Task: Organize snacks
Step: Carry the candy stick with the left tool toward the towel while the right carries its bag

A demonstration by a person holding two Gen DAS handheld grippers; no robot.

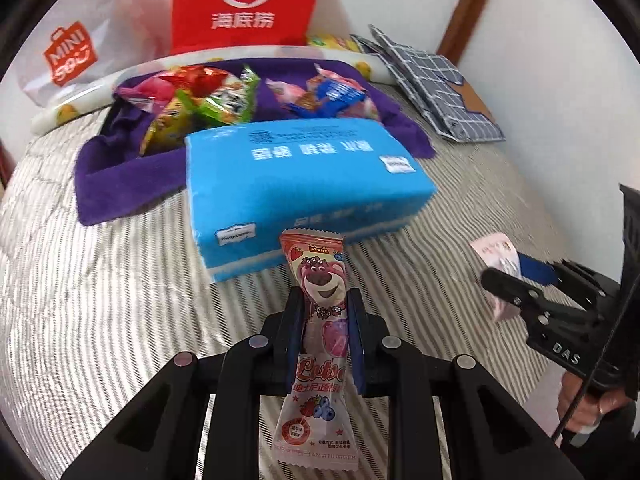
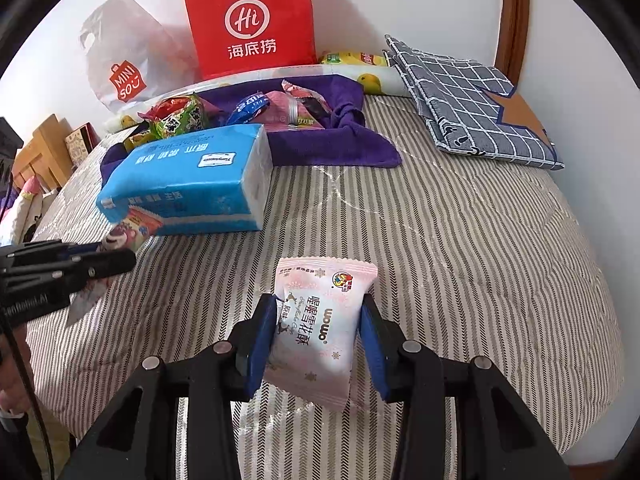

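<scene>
With the left gripper (image 1: 323,320) fingers pinching a slim pink bear-printed snack packet (image 1: 320,312) and the right gripper (image 2: 318,332) fingers clamping a pale pink pillow-shaped snack pouch (image 2: 320,328), both hung just in front of the blue tissue pack (image 1: 304,176), so each probably needed lifting clear over it to the purple cloth (image 1: 108,176).

Two held snack packets (image 1: 320,320) (image 2: 320,328), one blue tissue pack (image 1: 304,184), perhaps seven loose snacks (image 1: 208,100), two bags (image 1: 244,4)

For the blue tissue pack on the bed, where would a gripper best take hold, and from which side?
Grip the blue tissue pack across its short width, near the middle, coming from above. It lies flat on the striped bedspread; its long sides are mostly free, though the purple cloth crowds the far side. Its soft wrap should give under the pads. Both grippers currently hold snacks.
</scene>
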